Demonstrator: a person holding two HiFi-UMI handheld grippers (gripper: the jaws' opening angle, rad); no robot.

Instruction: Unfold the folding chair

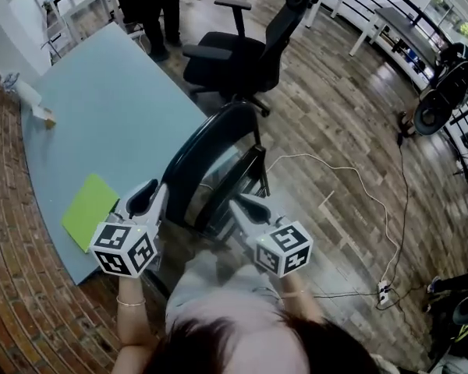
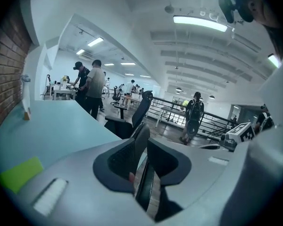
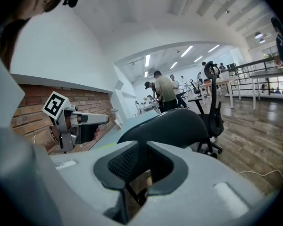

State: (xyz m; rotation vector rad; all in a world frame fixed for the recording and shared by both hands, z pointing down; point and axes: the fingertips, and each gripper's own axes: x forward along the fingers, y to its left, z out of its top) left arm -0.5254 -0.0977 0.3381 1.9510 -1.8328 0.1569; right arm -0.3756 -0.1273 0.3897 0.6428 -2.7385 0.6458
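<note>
A black folding chair [image 1: 207,154] stands folded on the wood floor beside the blue table [image 1: 109,107], its curved backrest toward me. My left gripper [image 1: 150,193] is at the backrest's left edge, and my right gripper [image 1: 242,205] is at the frame on its right side. In the left gripper view the chair's rim [image 2: 142,138] runs through the gap of the left gripper [image 2: 140,166], whose jaws stand apart. In the right gripper view the right gripper [image 3: 140,171] has a narrow gap, with the backrest [image 3: 174,121] just beyond it. Neither grips anything.
A green sheet [image 1: 90,209] lies on the table's near corner. A black office chair [image 1: 238,53] stands behind the folding chair. A white cable [image 1: 351,178] runs across the floor to a power strip [image 1: 384,291]. Brick surface [image 1: 15,287] lies at left. People stand at the far desks.
</note>
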